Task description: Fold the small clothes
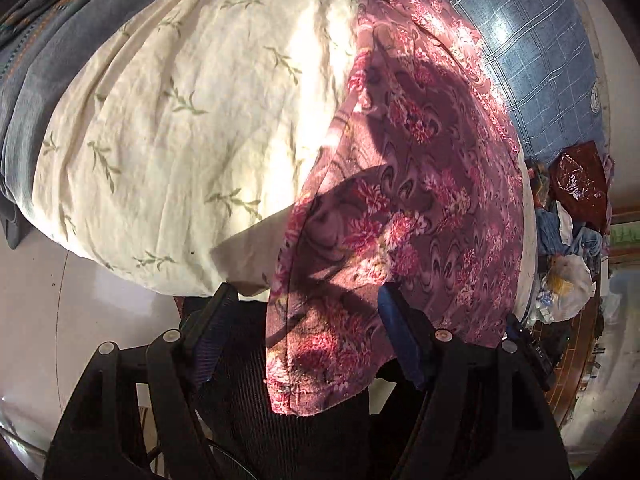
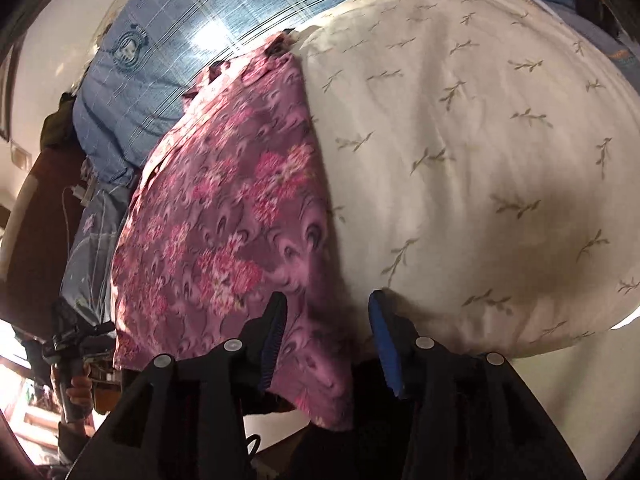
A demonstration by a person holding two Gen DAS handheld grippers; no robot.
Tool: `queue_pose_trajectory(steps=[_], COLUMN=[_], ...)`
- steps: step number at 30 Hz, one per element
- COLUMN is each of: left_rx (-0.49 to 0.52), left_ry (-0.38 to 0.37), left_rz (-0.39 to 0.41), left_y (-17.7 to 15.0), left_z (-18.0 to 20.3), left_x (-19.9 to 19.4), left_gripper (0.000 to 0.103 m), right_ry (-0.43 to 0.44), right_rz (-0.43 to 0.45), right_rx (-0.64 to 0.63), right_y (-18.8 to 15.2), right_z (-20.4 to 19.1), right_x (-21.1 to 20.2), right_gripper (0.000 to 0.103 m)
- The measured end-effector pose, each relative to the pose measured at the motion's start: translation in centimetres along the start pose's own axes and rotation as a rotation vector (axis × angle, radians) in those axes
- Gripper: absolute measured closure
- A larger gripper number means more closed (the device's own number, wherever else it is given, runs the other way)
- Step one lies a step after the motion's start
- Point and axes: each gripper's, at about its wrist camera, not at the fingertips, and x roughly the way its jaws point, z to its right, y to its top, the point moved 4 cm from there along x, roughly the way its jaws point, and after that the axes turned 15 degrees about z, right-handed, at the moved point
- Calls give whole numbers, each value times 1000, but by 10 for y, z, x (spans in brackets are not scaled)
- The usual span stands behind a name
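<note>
Right wrist view: floral garment (image 2: pixel 224 208), long axis near-to-far, near hem between parted right gripper (image 2: pixel 326 344) pads, unclamped; left gripper (image 1: pixel 308 336) likewise apart.

Count of items in view:

- Pink floral garment (image 1: pixel 404 216): 1, lying at about 3 o'clock on the bed in the left wrist view.
- Cream sheet with green sprigs (image 1: pixel 192 120): 1.
- Blue plaid quilt (image 1: pixel 516 32): 1, at 1 o'clock.
- Grey-blue striped blanket (image 1: pixel 48 40): 1, at 10 o'clock.
- Grippers: 2, left gripper (image 1: pixel 306 308) and right gripper (image 2: pixel 328 320).
- Fingers per gripper: 2.
- Dark red plastic bag (image 1: pixel 580 180): 1; white plastic bag (image 1: pixel 568 280): 1, both near 3 o'clock.
</note>
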Motion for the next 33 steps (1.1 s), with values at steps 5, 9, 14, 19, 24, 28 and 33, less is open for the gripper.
queue_pose_trajectory(steps=[5, 9, 14, 19, 24, 28, 33], left_rx=[-46, -8, 78, 45, -31, -78, -137], left_ry=[-19, -4, 32, -85, -226, -291, -326], left_rz=[-35, -24, 24, 21, 65, 112, 167], left_y=[-11, -17, -17, -14, 2, 23, 59], left_z=[-6, -1, 10, 22, 38, 49, 53], left_x=[4, 5, 2, -8, -21, -27, -26], left_gripper=[31, 31, 78, 99, 99, 99, 99], right_ry=[68, 61, 81, 176, 284, 343, 368], right_rz=[-83, -116, -133, -101, -33, 35, 100], right_rx=[-73, -143, -160, -87, -4, 31, 48], right_y=[-22, -33, -33, -24, -3, 21, 62], right_z=[-16, -22, -19, -22, -32, -41, -52], right_x=[4, 9, 11, 2, -8, -14, -5], right_gripper=[55, 66, 95, 96, 96, 96, 96])
